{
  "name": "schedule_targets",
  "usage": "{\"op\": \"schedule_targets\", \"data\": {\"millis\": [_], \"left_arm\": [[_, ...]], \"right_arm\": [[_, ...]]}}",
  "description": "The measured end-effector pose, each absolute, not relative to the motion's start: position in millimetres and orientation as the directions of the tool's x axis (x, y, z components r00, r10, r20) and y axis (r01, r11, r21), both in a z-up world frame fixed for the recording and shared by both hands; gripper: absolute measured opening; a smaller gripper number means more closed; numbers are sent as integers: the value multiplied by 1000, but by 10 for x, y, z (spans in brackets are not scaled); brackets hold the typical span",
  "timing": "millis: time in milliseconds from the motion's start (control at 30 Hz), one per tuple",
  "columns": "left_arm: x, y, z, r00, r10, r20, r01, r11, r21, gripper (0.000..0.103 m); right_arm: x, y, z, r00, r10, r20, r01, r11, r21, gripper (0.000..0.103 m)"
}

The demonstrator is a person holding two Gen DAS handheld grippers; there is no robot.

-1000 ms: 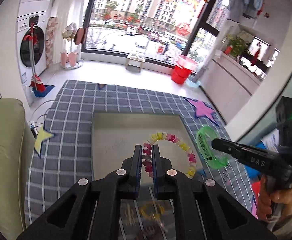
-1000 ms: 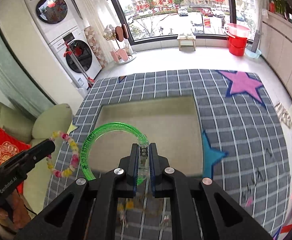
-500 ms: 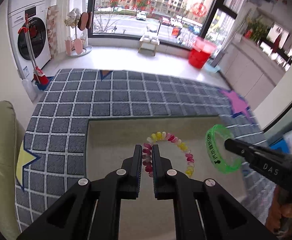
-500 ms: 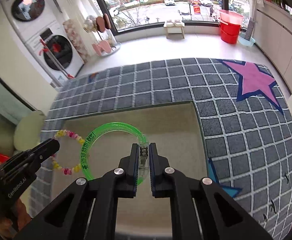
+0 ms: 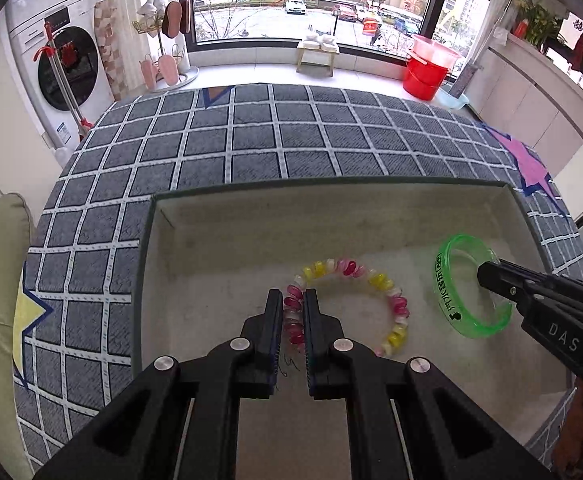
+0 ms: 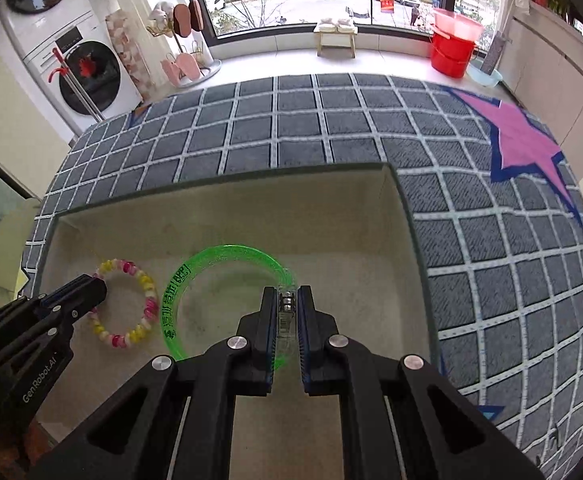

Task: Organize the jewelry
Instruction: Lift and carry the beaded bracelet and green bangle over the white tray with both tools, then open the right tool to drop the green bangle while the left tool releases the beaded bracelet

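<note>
Over the open box, the left gripper clamped a beaded bracelet; the right gripper clamped a green bangle. Neither was released yet.

"DAS" on right gripper; "GenRobot.AI" on left gripper.

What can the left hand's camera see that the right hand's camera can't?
Only the left wrist view shows the yellow star on the rug and the left gripper shut on the beaded bracelet from close up. Only the right wrist view shows the whole pink star and the clear clasp of the green bangle pinched in the right gripper. Both show the two bracelets over the beige tray, the checked rug, the red bucket and the washing machine.
</note>
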State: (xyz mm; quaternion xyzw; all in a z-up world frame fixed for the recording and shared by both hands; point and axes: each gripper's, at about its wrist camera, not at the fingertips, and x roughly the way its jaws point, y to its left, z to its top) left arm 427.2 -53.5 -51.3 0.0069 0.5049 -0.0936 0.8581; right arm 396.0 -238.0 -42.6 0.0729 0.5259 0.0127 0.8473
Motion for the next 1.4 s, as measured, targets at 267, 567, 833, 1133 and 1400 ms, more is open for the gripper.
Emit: {"op": "schedule_targets", "data": {"millis": [267,567,833,1133,1400], "left_arm": [[4221,-592,-519,500,-98,-860,170,985,-13,24],[4121,-662,-411,538,-65,-840,167,986,30,24],[4008,-646,-234,582,-76,-810,183,982,39,24],[3764,-607,-160,593,-85,-801,196,980,42,39],[3314,-472,151,671,-100,-735,179,983,29,103]], "right_arm": [[3909,-2301,-420,472,68,-879,29,995,92,12],[3807,-2295,-316,498,142,-855,11,985,171,61],[3574,-2488,105,571,189,-799,46,964,261,65],[3252,-2588,148,547,236,-803,59,946,318,71],[2849,-2545,322,561,265,-784,31,940,339,82]]}}
